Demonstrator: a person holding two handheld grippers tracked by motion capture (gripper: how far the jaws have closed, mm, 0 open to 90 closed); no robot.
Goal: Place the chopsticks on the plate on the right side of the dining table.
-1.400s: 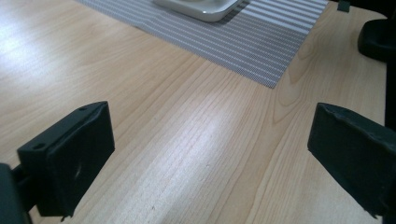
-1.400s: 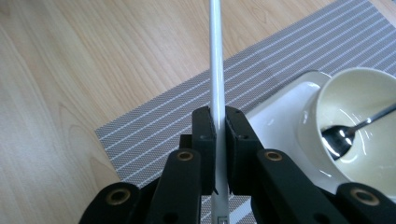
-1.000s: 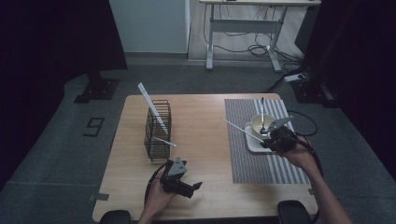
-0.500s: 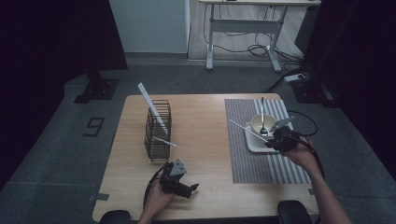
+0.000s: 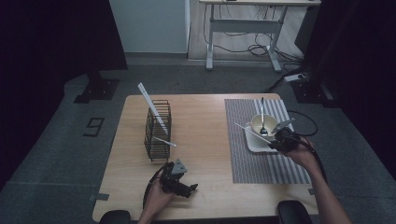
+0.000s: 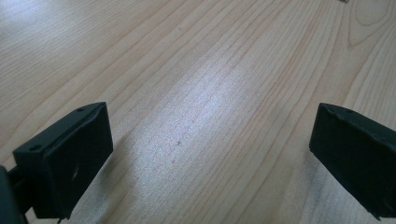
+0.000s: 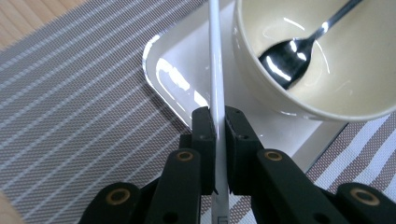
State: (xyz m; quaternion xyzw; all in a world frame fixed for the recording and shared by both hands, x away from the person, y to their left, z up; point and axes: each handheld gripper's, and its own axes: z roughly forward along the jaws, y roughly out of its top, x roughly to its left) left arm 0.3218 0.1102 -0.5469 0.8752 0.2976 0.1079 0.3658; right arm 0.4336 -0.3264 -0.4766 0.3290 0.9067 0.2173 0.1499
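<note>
Over on the left, the wire rack [image 5: 158,130] stands on the wooden table [image 5: 205,140] with two white sticks in it, one tall and leaning, one short and poking out low. Near the front edge, the left gripper [image 5: 189,189] rests low over bare wood, jaws spread wide and nothing between them. No trouble there, unless its trailing cable drags against the rack.

Moving right, onto the striped placemat [image 5: 261,163]: the right gripper [image 7: 219,123] is clenched on a thin white chopstick [image 7: 215,70], pinching it near one end so most of its length sticks out over the white square plate [image 7: 180,86]. That is the risk. A slim, smooth stick held so far from its middle can pivot or slide in the pads. It also runs just beside the cream bowl [image 7: 327,79], where a spoon [image 7: 285,56] leans. Swing the free end sideways and it could knock the bowl's rim, tip the spoon out, or lever the chopstick out of the grip.
</note>
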